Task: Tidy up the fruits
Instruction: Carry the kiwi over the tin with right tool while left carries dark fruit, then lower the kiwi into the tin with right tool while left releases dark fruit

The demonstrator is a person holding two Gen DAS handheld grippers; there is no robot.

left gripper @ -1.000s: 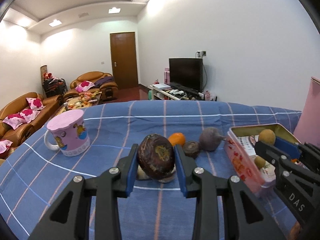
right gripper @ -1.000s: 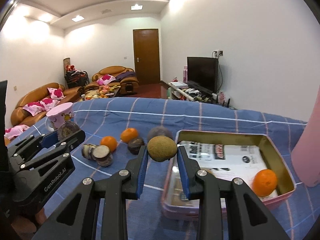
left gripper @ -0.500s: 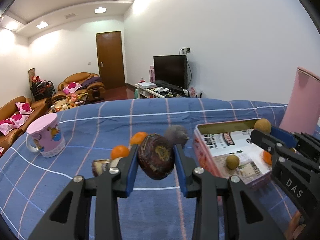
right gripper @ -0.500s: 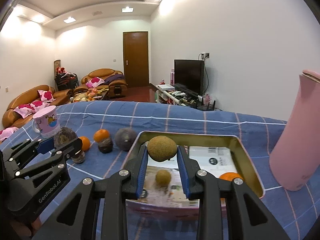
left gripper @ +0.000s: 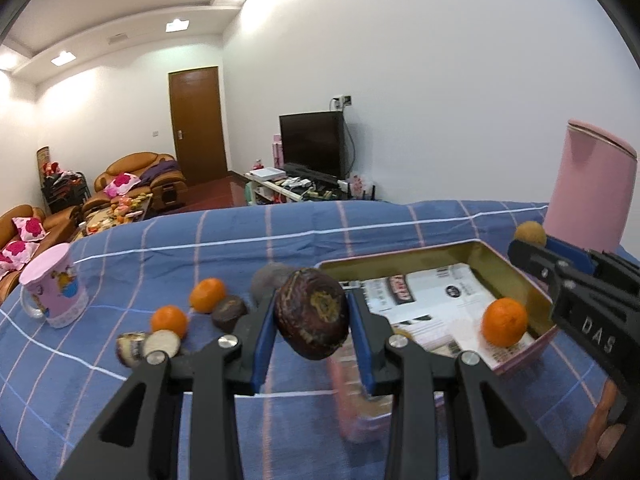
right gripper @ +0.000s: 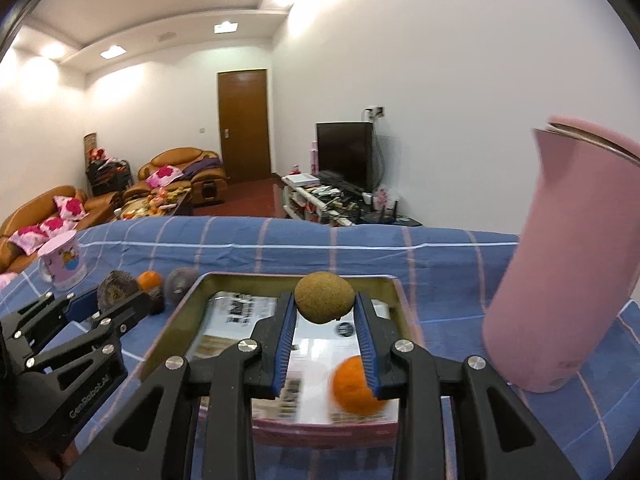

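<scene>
The left claw (left gripper: 311, 316) is clamped on a dark brown fruit (left gripper: 311, 314), held in the air just over the near left corner of the tin (left gripper: 400, 264). The right claw (right gripper: 325, 312) is clamped on a tan fruit (right gripper: 324, 297), held above the inside of the tin, toward its far side. The tin stands on the table (left gripper: 280, 240), which wears a blue striped cloth, and is lined with printed paper; one orange (left gripper: 504, 321) lies inside it near the right wall. Left of the tin, on the cloth, lie two more oranges (left gripper: 207, 294), a small dark fruit (left gripper: 228, 311), a grey round one (left gripper: 266, 280) and a cut piece (left gripper: 161, 343). Farther left of the tin stands a pink mug (left gripper: 54, 290). A tall pink jug (right gripper: 560, 264) stands just right of the tin.
</scene>
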